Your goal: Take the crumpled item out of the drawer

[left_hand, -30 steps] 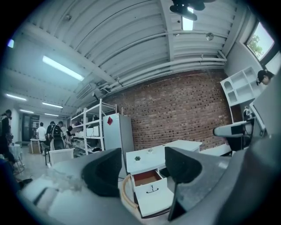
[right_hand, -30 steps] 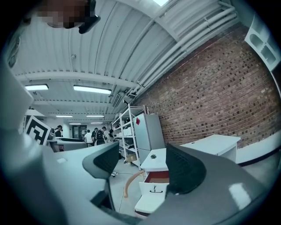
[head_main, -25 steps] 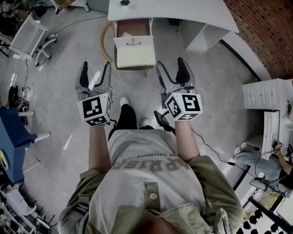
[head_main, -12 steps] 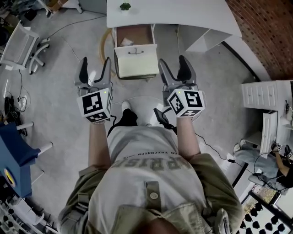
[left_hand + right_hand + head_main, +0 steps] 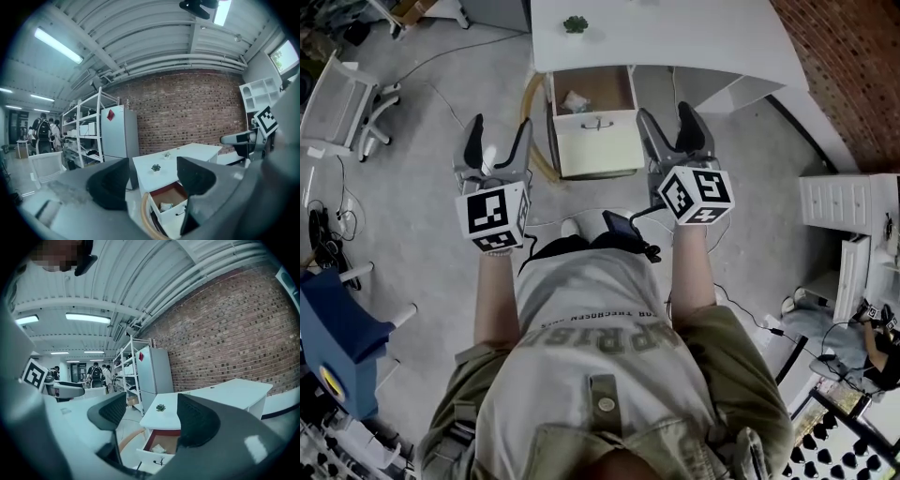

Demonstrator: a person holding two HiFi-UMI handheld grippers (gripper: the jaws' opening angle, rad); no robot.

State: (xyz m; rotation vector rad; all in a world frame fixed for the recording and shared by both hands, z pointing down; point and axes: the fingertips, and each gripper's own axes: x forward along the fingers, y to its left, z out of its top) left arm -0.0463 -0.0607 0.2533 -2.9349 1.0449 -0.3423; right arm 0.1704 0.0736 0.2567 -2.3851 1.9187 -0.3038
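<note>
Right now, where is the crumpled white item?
Head view, top centre: the crumpled white item lies at the left of the open brown-floored drawer, pulled out from the white desk.

Desk [image 5: 694, 37]: stood at the far side, ahead of the person.
Plant [image 5: 575, 23]: sat on the desk, near its left end.
Drawer [image 5: 598, 145]: hung pulled out under the desk's left end.
Crumpled item [image 5: 576, 101]: lay in the drawer (toward its back left).
Left gripper [image 5: 497, 141]: was left of the drawer.
Right gripper [image 5: 667, 127]: was just right of the drawer.
Chair [image 5: 342, 94]: stood well off to the left.
</note>
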